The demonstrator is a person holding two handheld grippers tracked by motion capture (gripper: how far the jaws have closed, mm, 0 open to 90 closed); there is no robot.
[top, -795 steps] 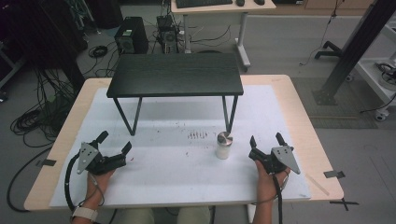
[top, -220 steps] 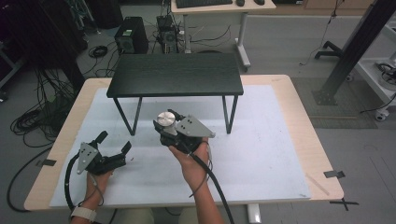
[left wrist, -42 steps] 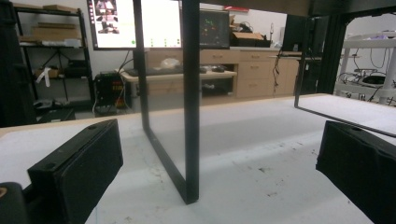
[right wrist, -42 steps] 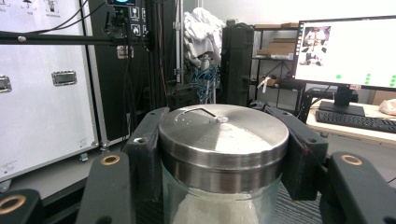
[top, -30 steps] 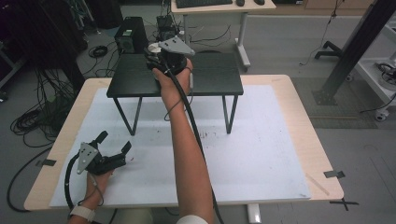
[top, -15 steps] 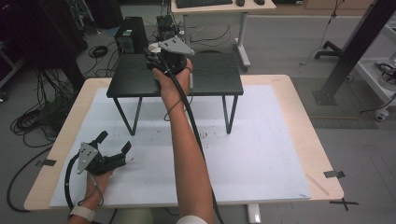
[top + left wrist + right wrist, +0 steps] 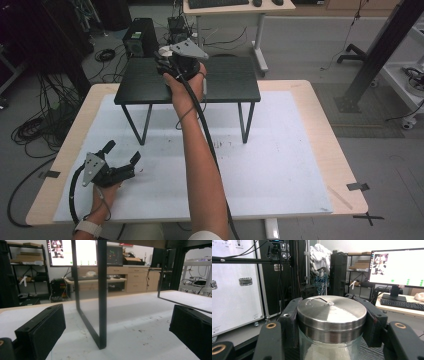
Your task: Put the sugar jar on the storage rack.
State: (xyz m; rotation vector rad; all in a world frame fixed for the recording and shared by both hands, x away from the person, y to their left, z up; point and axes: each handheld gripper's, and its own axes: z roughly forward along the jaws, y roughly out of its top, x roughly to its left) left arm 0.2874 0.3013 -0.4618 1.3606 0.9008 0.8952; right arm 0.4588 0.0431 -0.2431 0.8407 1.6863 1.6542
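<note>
Here the right gripper [image 7: 167, 62] clamps a glass jar [image 7: 331, 340] below its steel lid [image 7: 331, 312], over the black stand [image 7: 225, 82] at its 11 o'clock corner. Released near that edge, it could topple off. The left gripper [image 7: 122, 161] rests spread wide and empty, at the table's 7 o'clock.
</note>
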